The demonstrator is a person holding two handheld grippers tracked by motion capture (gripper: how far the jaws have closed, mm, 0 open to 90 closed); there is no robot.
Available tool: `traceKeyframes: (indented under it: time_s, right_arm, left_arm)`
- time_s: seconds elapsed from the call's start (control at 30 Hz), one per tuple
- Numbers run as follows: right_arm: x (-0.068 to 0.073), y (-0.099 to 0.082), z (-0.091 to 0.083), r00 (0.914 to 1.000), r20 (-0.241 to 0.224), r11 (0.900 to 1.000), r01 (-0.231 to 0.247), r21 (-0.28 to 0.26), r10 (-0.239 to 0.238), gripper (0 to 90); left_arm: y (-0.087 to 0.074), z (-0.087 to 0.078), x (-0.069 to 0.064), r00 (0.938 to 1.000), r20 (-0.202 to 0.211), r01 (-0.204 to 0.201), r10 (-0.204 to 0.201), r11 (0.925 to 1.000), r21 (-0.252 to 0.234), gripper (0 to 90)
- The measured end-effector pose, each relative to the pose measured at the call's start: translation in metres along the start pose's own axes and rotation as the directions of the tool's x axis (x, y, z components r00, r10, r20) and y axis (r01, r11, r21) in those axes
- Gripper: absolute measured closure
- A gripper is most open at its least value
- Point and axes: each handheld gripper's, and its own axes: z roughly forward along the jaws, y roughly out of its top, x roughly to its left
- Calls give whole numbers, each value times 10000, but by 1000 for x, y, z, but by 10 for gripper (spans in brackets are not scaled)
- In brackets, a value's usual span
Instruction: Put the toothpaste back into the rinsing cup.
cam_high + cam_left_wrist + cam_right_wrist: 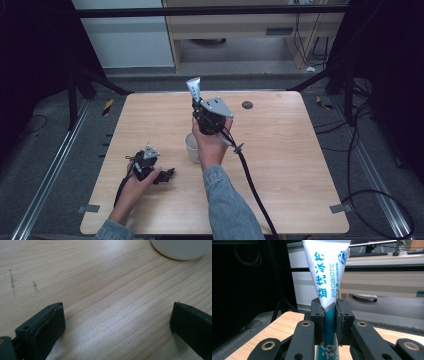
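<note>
Wooden table [280,150], cup [191,146] beside raised toothpaste tube [194,89]

free: desk [280,165] right half, far left corner | obstacles: cup [192,146] at centre, small dark disc [247,105] far right

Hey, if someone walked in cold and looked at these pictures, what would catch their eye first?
The white and teal toothpaste tube, clamped upright in the right hand-held gripper held above the middle of the wooden table. Just below that hand stands a white cup. The left hand-held gripper rests on the table's near left with its jaws wide apart.
</note>
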Motion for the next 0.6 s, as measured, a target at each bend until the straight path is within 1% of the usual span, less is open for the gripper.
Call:
traceKeyframes:
  time_s: [0.17,0.23,0.33,0.4,0.47,0.6]
  right_arm:
    - [1,-4,3,9999,-121,9999,41,108,-39,786]
    - [2,-5,3,9998,-128,9998,138,117,-136,785]
    - [3,-8,3,9999,-150,9999,74,126,-72,785]
    - [3,-9,3,9998,-165,9999,88,149,-85,785]
    - [3,-11,4,9996,-192,9997,211,146,-208,785]
    - [5,-15,4,9995,-227,9996,201,176,-197,785]
  left_arm:
    - [0,0,0,10000,-4,-2,2,10000,0,0]
    - [0,0,0,10000,-4,-1,1,10000,-1,0]
    - [0,0,0,10000,-4,-2,2,10000,1,0]
    - [0,0,0,10000,-11,3,-3,10000,-2,0]
    - [0,0,0,10000,2,-6,6,10000,3,0]
    - [0,0,0,10000,23,-11,11,10000,0,0]
